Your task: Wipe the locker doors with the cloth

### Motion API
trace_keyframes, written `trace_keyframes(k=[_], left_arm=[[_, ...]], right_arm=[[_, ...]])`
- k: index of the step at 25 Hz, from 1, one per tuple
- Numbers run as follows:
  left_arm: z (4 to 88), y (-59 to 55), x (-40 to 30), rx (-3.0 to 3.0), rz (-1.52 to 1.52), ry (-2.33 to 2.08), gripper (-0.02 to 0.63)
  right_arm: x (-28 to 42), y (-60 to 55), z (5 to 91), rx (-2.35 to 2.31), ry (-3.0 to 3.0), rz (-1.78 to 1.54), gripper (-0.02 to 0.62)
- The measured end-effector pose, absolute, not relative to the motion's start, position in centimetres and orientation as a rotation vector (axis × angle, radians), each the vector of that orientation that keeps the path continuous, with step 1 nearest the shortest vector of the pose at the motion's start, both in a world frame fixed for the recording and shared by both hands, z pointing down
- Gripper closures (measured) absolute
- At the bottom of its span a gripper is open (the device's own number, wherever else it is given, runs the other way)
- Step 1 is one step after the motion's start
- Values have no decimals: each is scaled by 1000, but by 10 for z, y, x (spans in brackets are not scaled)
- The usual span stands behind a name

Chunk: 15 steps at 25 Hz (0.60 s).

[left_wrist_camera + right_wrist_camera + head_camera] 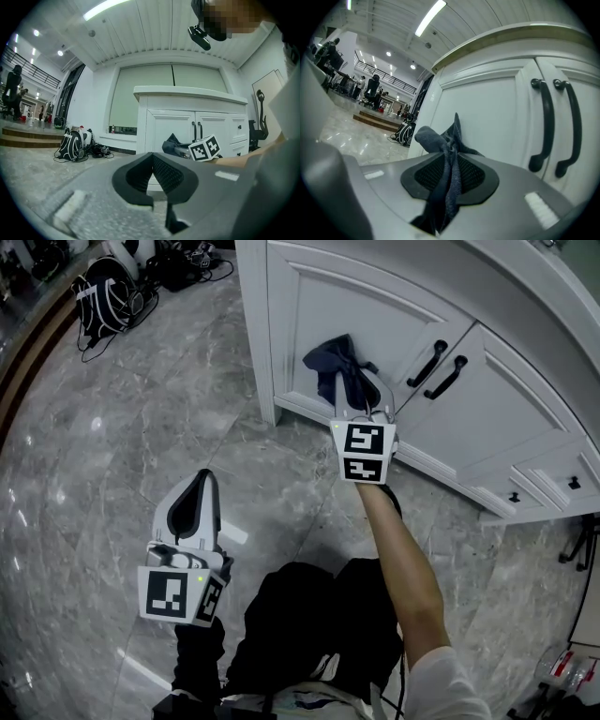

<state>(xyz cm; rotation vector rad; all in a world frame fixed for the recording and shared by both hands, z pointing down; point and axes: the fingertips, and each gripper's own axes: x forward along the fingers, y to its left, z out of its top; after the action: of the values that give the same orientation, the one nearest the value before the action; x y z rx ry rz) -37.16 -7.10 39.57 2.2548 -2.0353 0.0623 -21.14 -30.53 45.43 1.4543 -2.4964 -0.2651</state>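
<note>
A dark blue cloth (338, 366) is bunched between the jaws of my right gripper (359, 390), which is shut on it. The cloth (446, 154) sticks out past the jaws and rests against the white left locker door (487, 122). Two black handles (555, 126) sit to the right, where the two doors meet. My left gripper (199, 501) hangs low over the floor, away from the locker, jaws shut with nothing between them (153, 180). In the left gripper view the cloth (173, 144) and the right gripper's marker cube (205, 148) show in front of the locker (187, 122).
The white locker (487, 399) has small drawers (562, 479) at the right. Grey marble floor (141, 427) spreads left. A black and white backpack (108, 296) and cables lie at the far left. The person's legs (309, 624) stand below the grippers.
</note>
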Motion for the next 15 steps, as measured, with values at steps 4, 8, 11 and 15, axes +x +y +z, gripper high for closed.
trace_keyframes(k=[4, 8, 11, 15], left_arm=[[394, -73, -365, 2261, 65, -2034, 604], [393, -73, -358, 2268, 71, -2032, 604], [393, -72, -353, 2271, 72, -2028, 604], [392, -71, -349, 2275, 78, -2026, 604]], right_arm=[[-187, -302, 454, 1477, -2476, -289, 505], [-165, -298, 456, 1499, -2456, -296, 505], [-152, -296, 459, 1513, -2448, -291, 505], [-146, -294, 463, 1523, -2450, -284, 503]])
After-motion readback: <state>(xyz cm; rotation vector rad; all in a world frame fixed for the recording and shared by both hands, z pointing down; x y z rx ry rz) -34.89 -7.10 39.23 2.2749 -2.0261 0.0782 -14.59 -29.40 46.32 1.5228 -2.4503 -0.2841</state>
